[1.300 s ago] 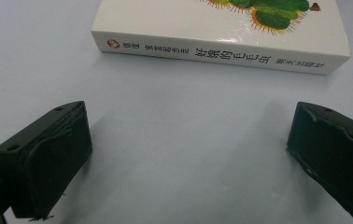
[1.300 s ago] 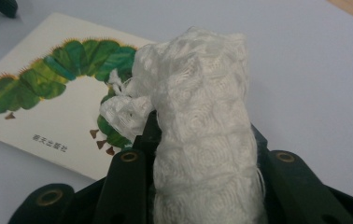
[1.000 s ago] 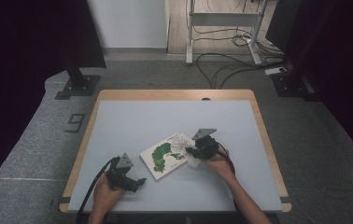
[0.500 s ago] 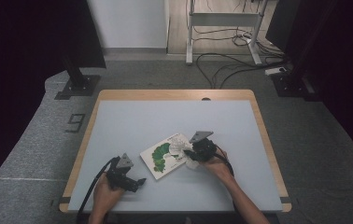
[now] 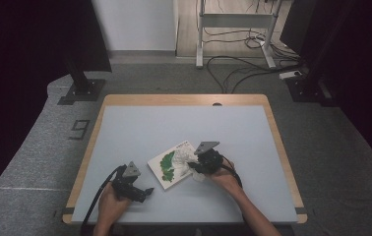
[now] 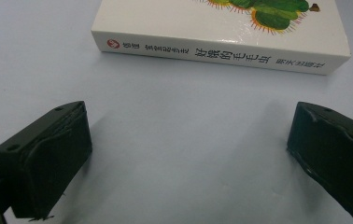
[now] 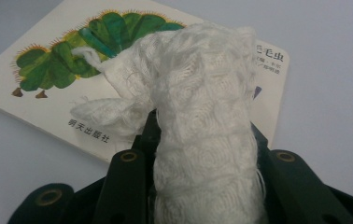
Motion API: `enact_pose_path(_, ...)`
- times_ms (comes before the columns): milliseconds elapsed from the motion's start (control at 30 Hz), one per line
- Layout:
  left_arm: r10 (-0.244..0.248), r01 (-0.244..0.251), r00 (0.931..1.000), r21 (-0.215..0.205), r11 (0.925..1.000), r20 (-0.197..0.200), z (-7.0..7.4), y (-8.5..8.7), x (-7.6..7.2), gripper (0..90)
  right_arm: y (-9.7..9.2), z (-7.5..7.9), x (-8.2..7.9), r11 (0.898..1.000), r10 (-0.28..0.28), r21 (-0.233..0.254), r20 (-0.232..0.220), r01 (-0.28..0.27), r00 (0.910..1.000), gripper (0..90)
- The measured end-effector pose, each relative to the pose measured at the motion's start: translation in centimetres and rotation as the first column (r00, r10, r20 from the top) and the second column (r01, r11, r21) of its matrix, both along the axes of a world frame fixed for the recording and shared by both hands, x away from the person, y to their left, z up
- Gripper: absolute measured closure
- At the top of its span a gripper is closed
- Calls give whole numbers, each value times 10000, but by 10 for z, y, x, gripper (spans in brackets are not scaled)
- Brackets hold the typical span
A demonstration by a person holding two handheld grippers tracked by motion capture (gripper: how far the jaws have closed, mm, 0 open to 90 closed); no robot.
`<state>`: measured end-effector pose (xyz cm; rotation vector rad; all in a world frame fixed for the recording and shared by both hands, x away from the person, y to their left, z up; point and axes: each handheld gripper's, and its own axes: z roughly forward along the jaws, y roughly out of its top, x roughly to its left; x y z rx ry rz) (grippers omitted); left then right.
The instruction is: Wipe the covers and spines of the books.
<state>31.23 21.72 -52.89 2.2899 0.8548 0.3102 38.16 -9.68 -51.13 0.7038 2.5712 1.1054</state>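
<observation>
Cloth (image 7: 198, 121), white and loosely woven, is clamped in the right claw (image 5: 204, 163): jaws pinched tight on a bunched wad, free end draped forward onto the book (image 5: 173, 164). In the right claw view the cloth covers the middle of the cover, over part of the green caterpillar picture and short of the printed characters at the cover's far corner. Book lies flat on the surface (image 5: 139, 128), rotated diagonal to the surface edges, sitting in the near half, slightly right of centre. Right claw sits at the book's right-hand edge, person's right hand (image 5: 223, 177) behind it. Left claw (image 5: 134, 184) is down near the near edge of the surface, left of the book, jaws spread wide with nothing between them. In the left claw view the book's spine (image 6: 221, 53) faces the claw, close ahead but apart from both jaws, bare surface in the gap. Spine edge is straight and fully exposed, with red logo at one end. Open room: whole far half of the surface and the left strip are bare; right of the right claw there is also free surface up to the wooden rim (image 5: 272, 128). Near edge is tight, both forearms come in over it.
</observation>
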Motion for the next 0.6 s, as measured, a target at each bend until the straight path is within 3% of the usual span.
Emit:
enact_pose_path(300, -3, 3, 10000, 0, 10000, 3, 0, 0, 0, 0, 13, -1, -8, 9958, 738, 582, -484, -710, 9961, 628)
enact_pose_path(600, -8, 8, 10000, 2, 10000, 7, 0, 0, 0, 0, 35, 0, -19, 9871, 1467, 747, -676, -1416, 9869, 628)
